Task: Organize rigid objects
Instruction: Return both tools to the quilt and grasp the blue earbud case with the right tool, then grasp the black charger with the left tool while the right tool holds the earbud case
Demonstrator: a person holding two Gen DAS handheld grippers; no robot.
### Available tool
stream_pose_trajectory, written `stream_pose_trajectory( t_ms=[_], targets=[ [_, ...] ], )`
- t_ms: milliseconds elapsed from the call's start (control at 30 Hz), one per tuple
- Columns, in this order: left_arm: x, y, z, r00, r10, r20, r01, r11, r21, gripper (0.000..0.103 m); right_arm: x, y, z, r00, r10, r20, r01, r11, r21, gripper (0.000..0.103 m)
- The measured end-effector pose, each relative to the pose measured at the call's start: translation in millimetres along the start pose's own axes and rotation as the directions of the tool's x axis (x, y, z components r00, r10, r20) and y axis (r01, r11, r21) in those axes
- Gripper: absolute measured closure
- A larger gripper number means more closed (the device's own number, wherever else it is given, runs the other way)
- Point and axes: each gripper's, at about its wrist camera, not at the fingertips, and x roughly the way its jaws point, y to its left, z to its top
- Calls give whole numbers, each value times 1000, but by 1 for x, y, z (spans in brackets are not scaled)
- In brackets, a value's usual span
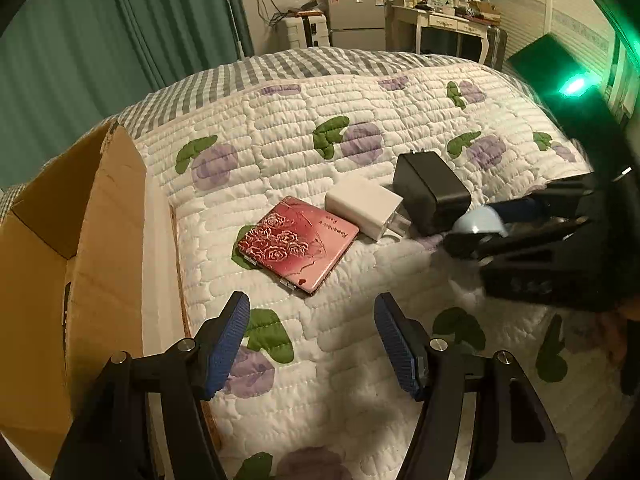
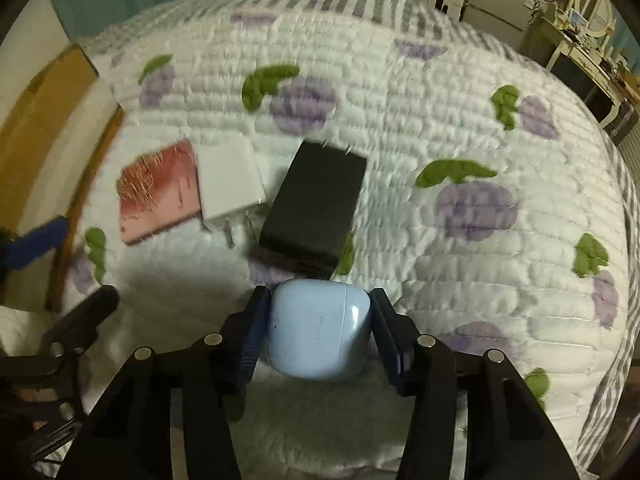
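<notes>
**Spotter:** Right claw (image 2: 318, 326) is yours to check first. Your 2 pads sit against both sides of the blue earbud case (image 2: 316, 330), so you are gripping it. It lies low over the quilt (image 2: 420, 120), just in front of the black charger (image 2: 316, 200).

**Operator:** And the left one?

**Spotter:** Your left claw (image 1: 312, 340) stands open with nothing between its blue pads (image 1: 226, 344). It hangs over bare quilt, near the pink tin (image 1: 298, 242) but apart from it.

**Operator:** Where do the other pieces lie?

**Spotter:** You have 3 things in a row on the quilt. The pink tin is flat, closest to the box (image 1: 80, 240). The white charger (image 1: 362, 204) lies just beside it, prongs pointing your way in the right view. The black charger touches or nearly touches the white one; I cannot tell which. From your left camera, the earbud case (image 1: 480, 220) shows at the right, held between the other claw's fingers, close to the black charger's near end.

**Operator:** And the box?

**Spotter:** Your cardboard box stands open at the left edge of the bed, flaps up. I cannot see what is inside.
</notes>
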Motion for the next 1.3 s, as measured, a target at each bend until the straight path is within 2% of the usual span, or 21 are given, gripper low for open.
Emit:
stream_pose_trajectory(
  t_ms=[100, 167, 233, 400, 500, 700, 967, 1067, 1300],
  targets=[
    [1, -2, 7, 1000, -4, 9, 4, 1000, -5, 35, -18, -11, 5, 998, -23, 60, 22, 1000, 18, 53],
    [2, -7, 14, 1000, -26, 11, 26, 1000, -6, 35, -28, -19, 8, 992, -77, 98, 75, 997, 29, 53],
    [3, -17, 23, 998, -51, 21, 51, 999, 3, 35, -35, -29, 11, 988, -94, 122, 89, 995, 48, 53],
    [7, -54, 46, 993, -103, 63, 99, 993, 60, 35, -40, -63, 20, 983, -124, 139, 110, 989, 103, 53],
    [16, -78, 58, 989, -127, 76, 119, 988, 102, 35, -39, -82, 22, 985, -103, 142, 81, 985, 154, 53],
    [46, -99, 70, 991, -120, 55, 113, 987, 118, 38, -36, -92, 16, 988, -78, 132, 53, 982, 182, 53],
    [65, -106, 74, 996, -79, 49, 71, 988, 140, 38, -35, -91, 14, 989, -77, 130, 52, 982, 183, 53],
    [75, -104, 73, 998, -46, 37, 41, 988, 146, 52, -37, -92, 14, 988, -79, 135, 53, 981, 187, 53],
    [67, -96, 71, 996, -78, 32, 73, 988, 135, 59, -43, -90, 12, 985, -87, 148, 58, 980, 188, 53]
  ],
)
